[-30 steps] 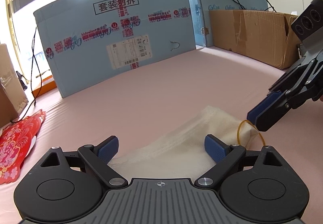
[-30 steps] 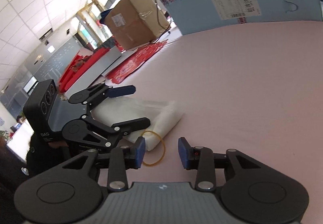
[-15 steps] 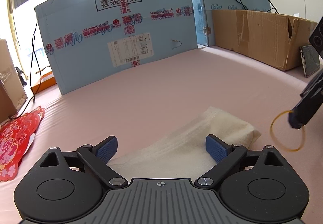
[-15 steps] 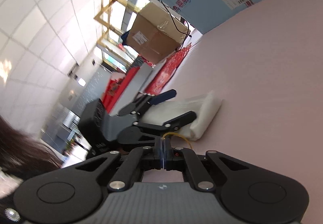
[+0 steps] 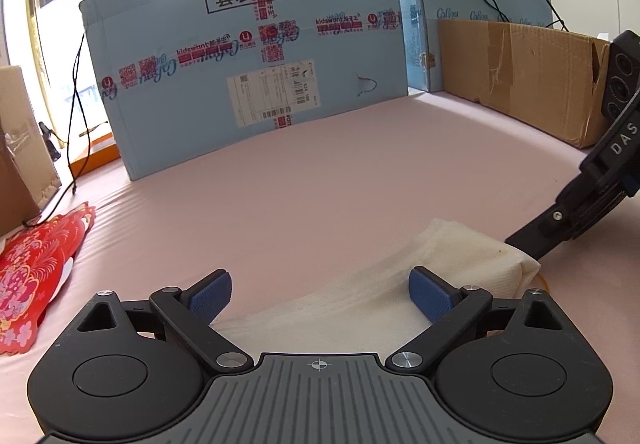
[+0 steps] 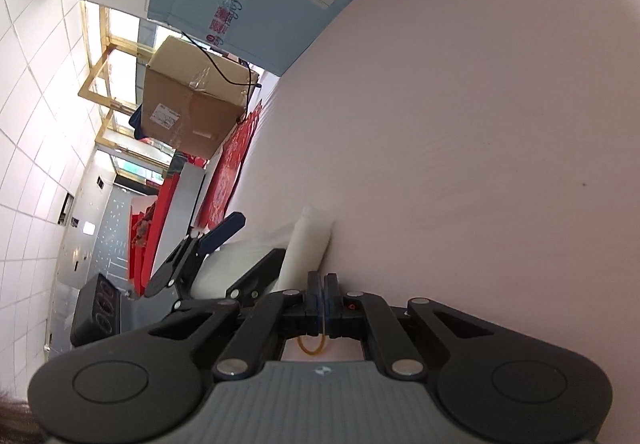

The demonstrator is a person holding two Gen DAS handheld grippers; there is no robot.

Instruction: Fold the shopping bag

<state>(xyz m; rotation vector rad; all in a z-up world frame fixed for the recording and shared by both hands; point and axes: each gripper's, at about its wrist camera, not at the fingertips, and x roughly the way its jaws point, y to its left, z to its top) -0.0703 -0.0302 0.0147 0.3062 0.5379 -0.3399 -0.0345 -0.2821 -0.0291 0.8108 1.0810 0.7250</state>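
White shopping bag [image 5: 460, 268] lies rolled into a bundle on the pink tabletop [image 5: 320, 184], between the spread left claw [image 5: 320, 294]. Right claw [image 6: 322, 290] is clamped on a rubber band [image 6: 312, 346]; banding remains.

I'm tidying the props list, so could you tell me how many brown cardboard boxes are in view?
2. One brown box stands at the far right of the pink table; another brown box sits at its left edge, beside the blue box. Others may be hidden.

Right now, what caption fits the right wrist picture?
Right gripper pinches a yellow rubber band beside the folded white bag.
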